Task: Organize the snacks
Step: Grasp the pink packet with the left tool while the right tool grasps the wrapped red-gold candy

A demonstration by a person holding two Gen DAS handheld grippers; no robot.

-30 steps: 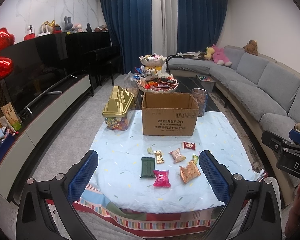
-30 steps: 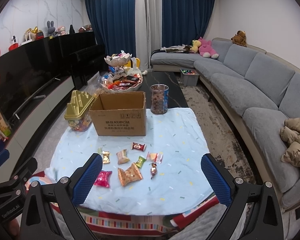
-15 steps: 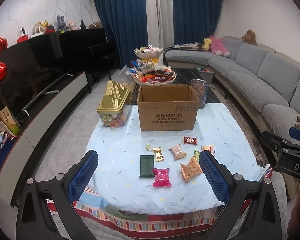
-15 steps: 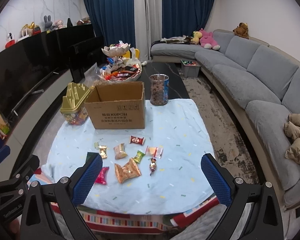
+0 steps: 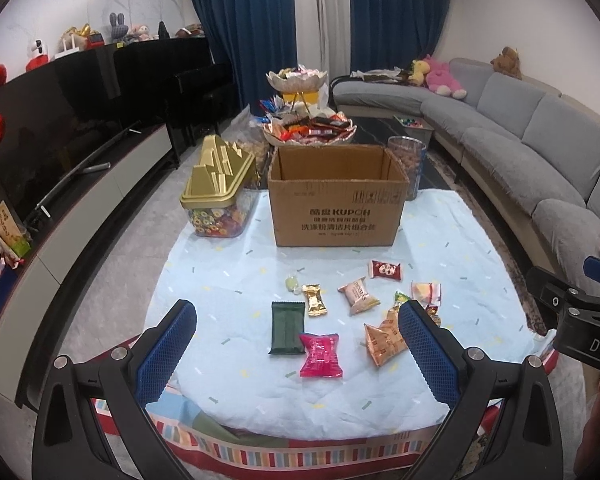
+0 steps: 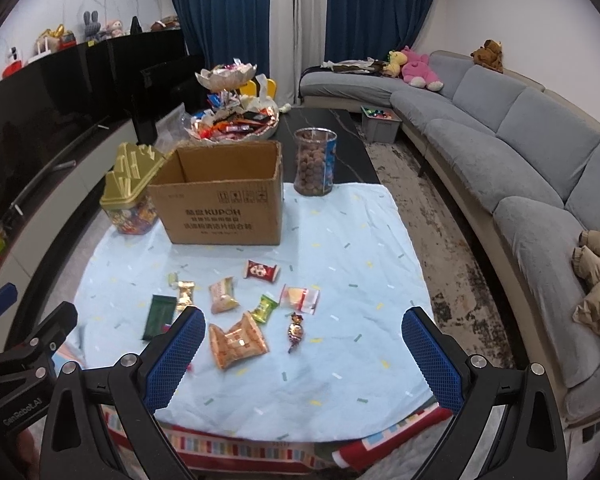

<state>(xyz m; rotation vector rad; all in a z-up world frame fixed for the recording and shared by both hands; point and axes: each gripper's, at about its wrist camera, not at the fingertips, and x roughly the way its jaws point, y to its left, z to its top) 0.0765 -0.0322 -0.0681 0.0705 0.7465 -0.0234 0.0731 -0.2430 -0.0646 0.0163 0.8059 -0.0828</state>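
Living room setup, grey sectional along one side, and a low counter (image 5: 440, 240) draped in a pale blue confetti-print cloth. Open brown cardboard box (image 5: 336, 196) sits at the far end, straight ahead of both sets of jaws, with a gold-lidded clear candy tub (image 5: 220, 200) just beside it and a clear round jar of brown snacks (image 6: 315, 162) at its other side.

Loose wrapped snacks are scattered on the cloth between the jaws and the box. Left gripper (image 5: 298, 346) is spread wide and empty, hanging over the near edge. Framed right between its jaws: a dark green flat rectangular packet (image 5: 287, 334), long axis running away from the jaws toward the box, and a pink crinkly pouch (image 5: 321, 355) touching its near corner. An orange-and-white printed pillow pack (image 6: 237, 339) lies close to the right-hand jaw.

Right gripper (image 6: 303, 350) is also wide open, holding nothing. A small twisted dark candy (image 6: 296, 331) lies between its jaws; the orange pack is by its left-hand jaw.

My guess: nothing's boxed yet, and left is nearer the green packet. It'd have to close across the short width.
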